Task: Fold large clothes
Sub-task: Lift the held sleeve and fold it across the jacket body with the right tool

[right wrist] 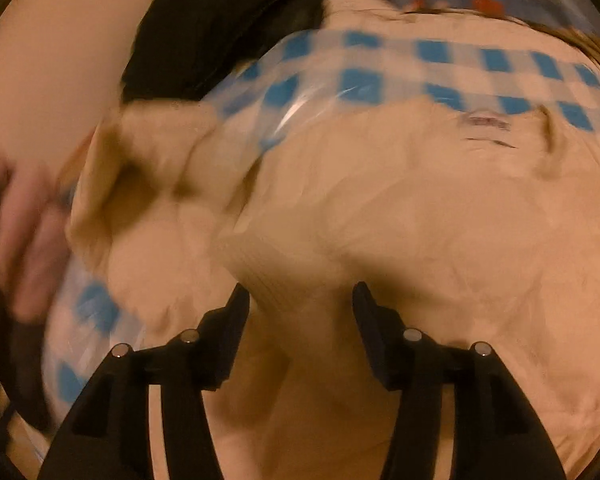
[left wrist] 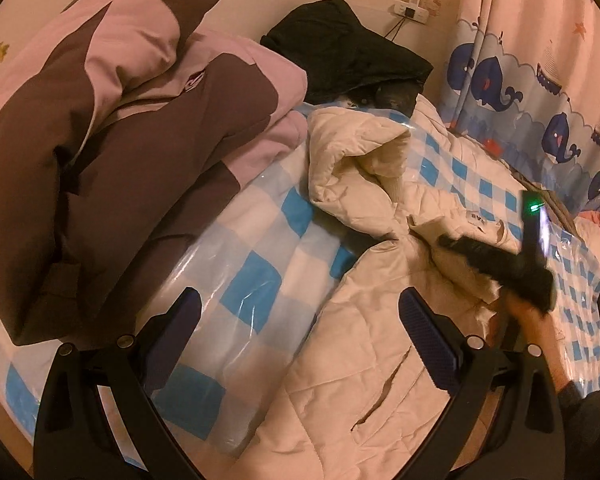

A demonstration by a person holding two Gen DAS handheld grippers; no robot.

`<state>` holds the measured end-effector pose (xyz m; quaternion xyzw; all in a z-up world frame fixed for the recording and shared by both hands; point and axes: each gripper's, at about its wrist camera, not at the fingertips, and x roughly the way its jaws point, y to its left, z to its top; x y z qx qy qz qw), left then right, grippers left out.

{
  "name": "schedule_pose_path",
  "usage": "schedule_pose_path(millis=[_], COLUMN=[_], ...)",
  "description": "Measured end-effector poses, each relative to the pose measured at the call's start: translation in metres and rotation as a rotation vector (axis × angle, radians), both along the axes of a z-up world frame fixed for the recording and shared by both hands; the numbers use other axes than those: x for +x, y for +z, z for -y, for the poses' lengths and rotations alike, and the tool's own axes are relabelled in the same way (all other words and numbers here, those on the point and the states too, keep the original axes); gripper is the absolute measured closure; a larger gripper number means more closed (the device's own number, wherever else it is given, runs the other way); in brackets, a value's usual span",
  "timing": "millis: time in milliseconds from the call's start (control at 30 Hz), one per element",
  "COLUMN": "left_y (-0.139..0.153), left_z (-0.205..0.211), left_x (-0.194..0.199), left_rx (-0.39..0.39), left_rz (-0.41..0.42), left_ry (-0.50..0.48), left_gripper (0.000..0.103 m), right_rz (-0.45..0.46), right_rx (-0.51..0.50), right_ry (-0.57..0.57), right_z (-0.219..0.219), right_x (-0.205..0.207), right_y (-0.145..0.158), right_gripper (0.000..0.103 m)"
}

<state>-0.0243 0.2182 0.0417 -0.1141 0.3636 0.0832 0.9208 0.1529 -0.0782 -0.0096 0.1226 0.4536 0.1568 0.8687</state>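
Cream quilted coat (left wrist: 380, 320) sprawled ahead-right of wide-open, empty left claw (left wrist: 300, 344), long axis running away; right claw (right wrist: 300, 320) nearer, half-open astride coat fold, grip uncertain.

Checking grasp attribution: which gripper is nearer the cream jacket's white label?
Right. The right gripper reaches over the cream jacket just short of its white label; the left gripper hangs farther back.

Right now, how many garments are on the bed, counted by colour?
Cream quilted coat: 1
Pink and brown jacket: 1
Black garment by the wall: 1
Total: 3, all on the blue checked cover.
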Motion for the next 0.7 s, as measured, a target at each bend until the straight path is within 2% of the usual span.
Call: schedule_pose_path(millis=[33,133,167,233,300,333,400,467,567,667,700], left_y=[0.000,0.000,-0.001,-0.001,-0.002,-0.002,-0.003,-0.004,-0.008,-0.010,-0.010], left_z=[-0.001,-0.003,-0.004,-0.004,-0.003,-0.001,0.003,0.009,0.016,0.024,0.027], left_x=[0.000,-0.001,-0.001,-0.001,0.000,0.000,0.002,0.005,0.008,0.011,0.011], left_rx=[-0.004,-0.014,-0.017,-0.022,-0.023,-0.018,-0.008,0.013,0.050,0.068,0.076], left_rz=[0.001,-0.004,-0.005,-0.009,-0.012,-0.015,-0.019,-0.023,-0.035,-0.039,-0.037], left_ry=[0.001,0.004,0.006,0.008,0.006,0.004,-0.004,-0.016,-0.024,-0.039,-0.043], left_gripper=[0.008,0.008,0.008,0.008,0.008,0.008,0.008,0.008,0.008,0.008,0.008], right_rz=[0.016,0.151,0.210,0.250,0.196,0.090,-0.107,-0.089,-0.102,-0.035,-0.013], right_rx=[-0.016,0.013,0.045,0.082,0.094,0.091,0.097,0.081,0.183,0.256,0.273], right_ry=[0.024,0.061,0.041,-0.072,-0.187,-0.255,-0.232,-0.197,-0.139,-0.052,-0.032], right_z=[-0.006,-0.011,-0.005,0.017,0.036,0.050,0.058,0.057,0.060,0.069,0.078], right_x=[-0.004,-0.026,-0.035,-0.040,-0.035,-0.025,-0.006,-0.004,-0.011,-0.049,-0.068], right_y=[0.003,0.025,0.035,0.038,0.023,-0.002,-0.045,-0.040,-0.017,0.015,0.022], right_gripper=[0.040,0.039,0.038,0.029,0.028,0.028,0.027,0.028,0.027,0.024,0.018])
